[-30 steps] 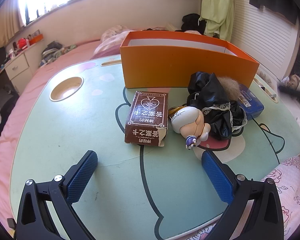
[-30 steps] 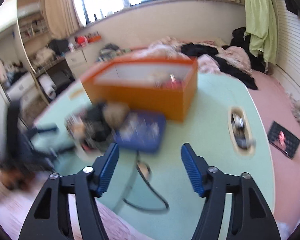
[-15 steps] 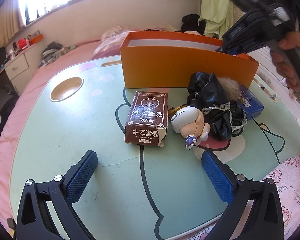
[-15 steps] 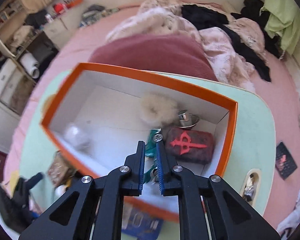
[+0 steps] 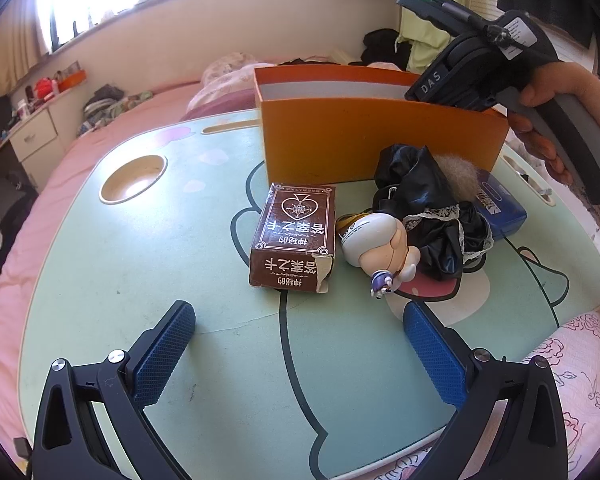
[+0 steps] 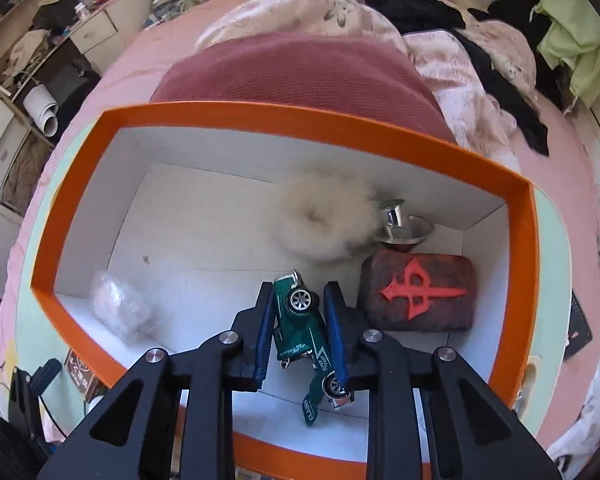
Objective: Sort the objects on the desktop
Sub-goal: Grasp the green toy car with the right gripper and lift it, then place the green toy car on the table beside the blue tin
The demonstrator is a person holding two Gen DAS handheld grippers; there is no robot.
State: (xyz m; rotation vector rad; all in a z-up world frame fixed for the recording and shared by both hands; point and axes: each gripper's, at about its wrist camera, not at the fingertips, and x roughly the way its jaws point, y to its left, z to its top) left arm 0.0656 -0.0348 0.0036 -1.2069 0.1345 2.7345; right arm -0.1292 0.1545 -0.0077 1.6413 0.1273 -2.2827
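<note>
**Right wrist view.** My right gripper (image 6: 299, 286) points steeply down into the orange box (image 6: 284, 114), with the green toy car (image 6: 300, 332) lying lengthwise between its pads. The gap is narrow and the jaws have just been opening. The pads look just clear of the car's sides, so I judge this to be the release.

To do it well, I would part the jaws a little more and let the car settle on the white floor. Then I would lift straight out, so that no pad catches the wheels or the hanging door.

Box contents, read from the car:
- a fluffy pompom (image 6: 320, 216) at 12 o'clock
- a shiny metal piece (image 6: 400, 224) at 1 o'clock, touching the pompom
- a dark pouch with a red emblem (image 6: 418, 288) at 3 o'clock, just beside the right pad
- a clear-wrapped bundle (image 6: 120, 308) at 9 o'clock, against the near wall

**Left wrist view.** My left gripper (image 5: 296, 312) hovers wide and empty over the green worktop (image 5: 180, 260). The box stands at 12 o'clock, and a hand (image 5: 552, 120) holds the right gripper with its nose dipped over the rim.

Unsorted things on the worktop:
- a brown card box (image 5: 296, 236) straight ahead
- a small figurine (image 5: 380, 240) at 1 o'clock
- black frilled cloth (image 5: 432, 200) behind the figurine
- a blue case (image 5: 500, 208) at 2 o'clock, partly under the cloth
</note>
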